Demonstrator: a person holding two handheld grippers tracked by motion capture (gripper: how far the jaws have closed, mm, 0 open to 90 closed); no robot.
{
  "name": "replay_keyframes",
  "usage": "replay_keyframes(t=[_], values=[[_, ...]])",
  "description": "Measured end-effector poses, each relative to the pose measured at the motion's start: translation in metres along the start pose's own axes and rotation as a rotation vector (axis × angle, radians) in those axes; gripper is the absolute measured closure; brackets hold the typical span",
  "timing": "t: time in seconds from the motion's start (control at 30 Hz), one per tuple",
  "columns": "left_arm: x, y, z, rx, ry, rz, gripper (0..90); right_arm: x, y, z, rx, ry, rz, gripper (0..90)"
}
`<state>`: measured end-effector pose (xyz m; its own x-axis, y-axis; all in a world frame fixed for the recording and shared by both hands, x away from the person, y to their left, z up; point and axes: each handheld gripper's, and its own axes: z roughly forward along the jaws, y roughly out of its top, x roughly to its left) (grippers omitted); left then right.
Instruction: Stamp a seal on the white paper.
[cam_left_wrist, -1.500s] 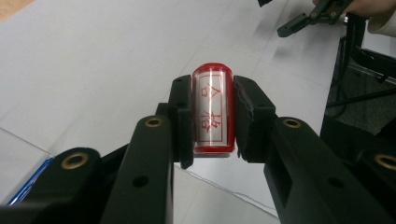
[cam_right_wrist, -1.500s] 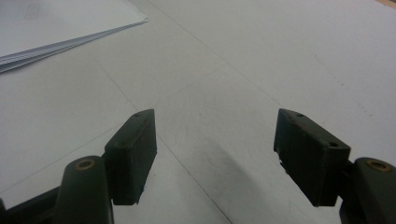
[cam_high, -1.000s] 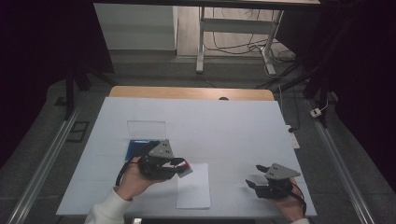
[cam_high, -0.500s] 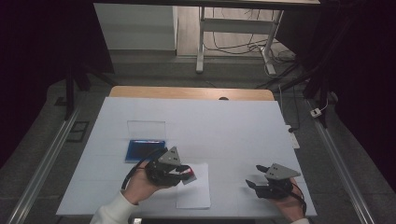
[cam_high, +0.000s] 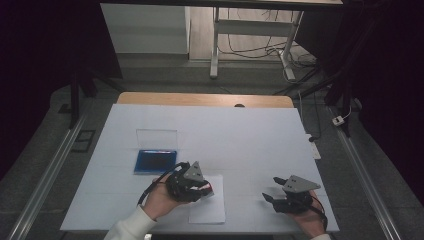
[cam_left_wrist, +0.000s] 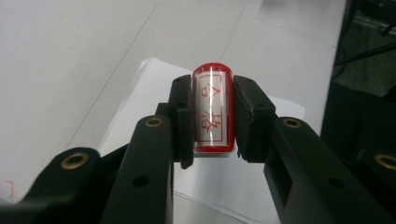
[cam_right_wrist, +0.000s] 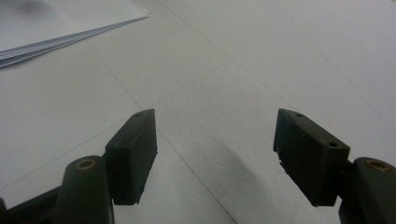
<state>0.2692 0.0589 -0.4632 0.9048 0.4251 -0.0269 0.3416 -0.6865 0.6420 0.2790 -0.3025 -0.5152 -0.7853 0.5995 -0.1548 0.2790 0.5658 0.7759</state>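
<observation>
A red cylindrical stamp (cam_left_wrist: 212, 112) with red characters on its white face sits crosswise between the jaws of my left gripper (cam_left_wrist: 212, 95), which is shut on it. In the high view the left gripper (cam_high: 202, 189) hovers low over the upper left part of a small stack of white paper (cam_high: 209, 210), the stamp (cam_high: 210, 189) poking out toward the right. The paper (cam_left_wrist: 261, 182) lies just beneath the stamp. My right gripper (cam_high: 270, 188) rests near the table's front right, open, nothing between its jaws (cam_right_wrist: 215, 149).
A blue ink pad (cam_high: 155, 160) with its clear lid (cam_high: 157, 138) raised stands left of centre, behind the left hand. The white table top (cam_high: 240, 135) ends at a wooden edge at the back. The paper stack's corner (cam_right_wrist: 60, 28) lies far left of the right gripper.
The left hand has carried the stamp from beside the blue ink pad to the right and down, over the paper. The right gripper has stayed put.
</observation>
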Motion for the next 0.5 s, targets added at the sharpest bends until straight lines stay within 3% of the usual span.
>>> replay_keyframes(t=[0.5], values=[[0.000,0.003,0.020,0.079,0.027,0.017,70.5,0.000,0.000,0.000,0.004,-0.001,0.001,29.8]])
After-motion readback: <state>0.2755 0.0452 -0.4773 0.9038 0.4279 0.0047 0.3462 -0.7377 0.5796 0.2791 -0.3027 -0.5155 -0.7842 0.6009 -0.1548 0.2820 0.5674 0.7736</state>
